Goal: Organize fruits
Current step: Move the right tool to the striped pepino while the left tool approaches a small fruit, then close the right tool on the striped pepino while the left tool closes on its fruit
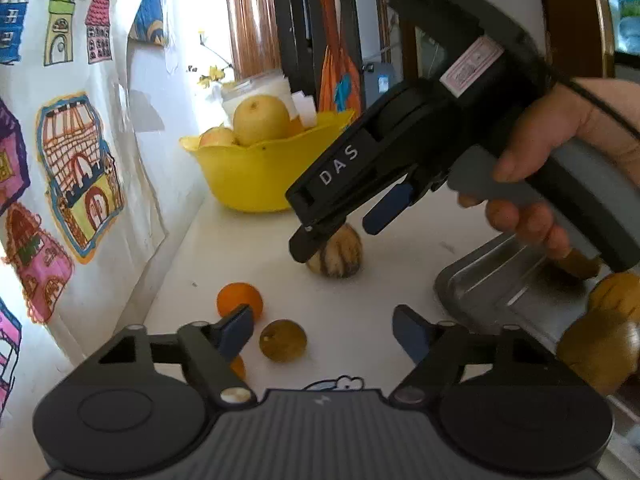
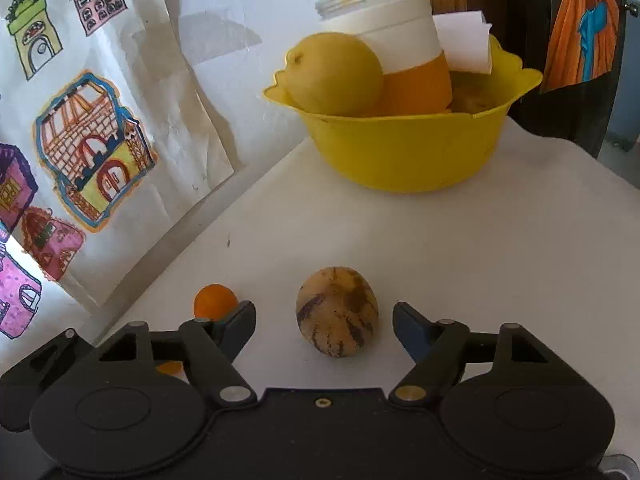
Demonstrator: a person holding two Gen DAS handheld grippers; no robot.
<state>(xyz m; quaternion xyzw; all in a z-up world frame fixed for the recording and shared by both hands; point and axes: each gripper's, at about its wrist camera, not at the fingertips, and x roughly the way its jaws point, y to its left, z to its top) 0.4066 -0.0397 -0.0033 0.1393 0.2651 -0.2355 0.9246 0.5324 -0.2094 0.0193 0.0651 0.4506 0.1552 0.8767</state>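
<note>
A striped yellow-brown fruit (image 2: 337, 311) lies on the white tabletop (image 2: 480, 260). It sits between the fingers of my right gripper (image 2: 324, 312), which is open with a gap on each side. In the left wrist view a hand holds that right gripper (image 1: 336, 238) low over the same striped fruit (image 1: 340, 258). My left gripper (image 1: 322, 320) is open around a small brownish round fruit (image 1: 283, 340) without touching it. A small orange (image 1: 240, 300) (image 2: 214, 300) rests by each gripper's left finger. The yellow bowl (image 1: 256, 176) (image 2: 404, 152) holds a pear (image 2: 334, 74) and an apple (image 1: 216, 136).
A metal tray (image 1: 500, 292) lies at the right, with yellow-brown fruits (image 1: 600, 344) at its near end. A white and orange jar (image 2: 384, 12) stands in or behind the bowl. Paper with drawn houses (image 2: 92, 148) covers the wall on the left. An orange scrap (image 1: 239, 366) lies under my left finger.
</note>
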